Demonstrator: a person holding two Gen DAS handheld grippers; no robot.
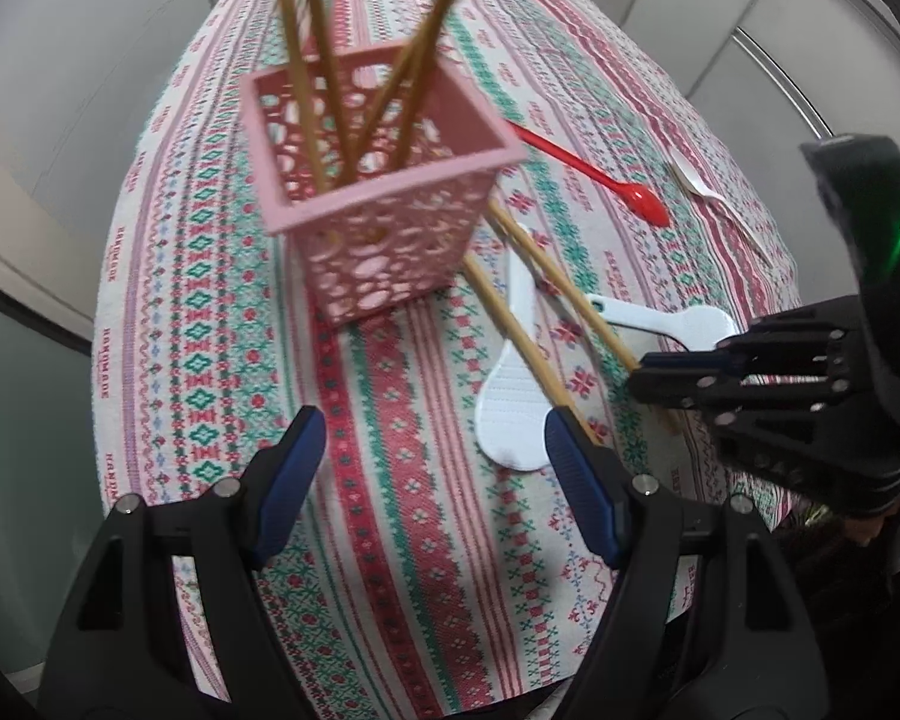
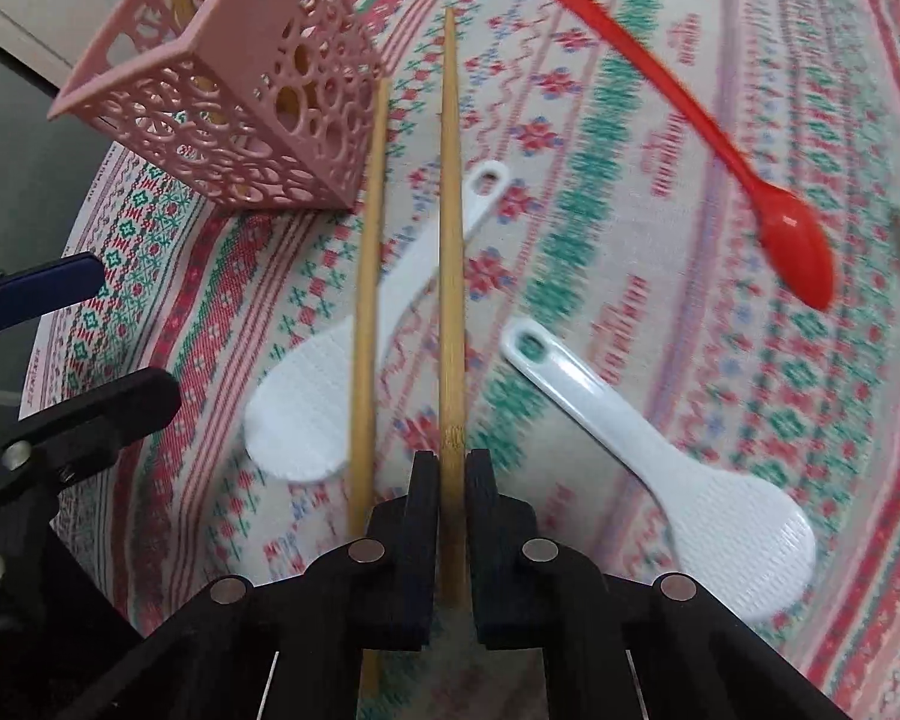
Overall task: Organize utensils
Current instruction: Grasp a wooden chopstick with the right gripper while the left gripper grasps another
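Landmark: pink basket (image 1: 384,180), upright on the patterned cloth of the desk (image 1: 222,324), several chopsticks already standing inside.

Right tongs (image 2: 452,468): closed on one bamboo chopstick (image 2: 450,228); the stick runs between my jaws and points toward the basket's near corner.

Left tongs (image 1: 435,438): open, holding nothing, hovering over the cloth on the near side of the basket.

Second chopstick (image 2: 369,300): loose, lying just beside the gripped one, its far tip close against the basket wall.

White rice paddle (image 2: 312,408): lies under both sticks, on the near side of the basket.

Second white paddle (image 2: 678,480): farther from the basket, apart from the sticks.

Red spoon (image 2: 750,180): well away from the basket; a pale spoon (image 1: 720,198) lies beyond it.

Step in hand: I judge this to be the pick-up of one chopstick for the basket.

Risk 1: grip sits near the stick's end, so the long free length may swing or pivot in my jaws on lifting.

Risk 2: the neighbouring stick may be dragged or rolled, since the two lie close together.

Risk 3: the far tip may knock the basket wall and tip or shove the light basket.

Risk 4: the standing sticks may block entry at the rim.
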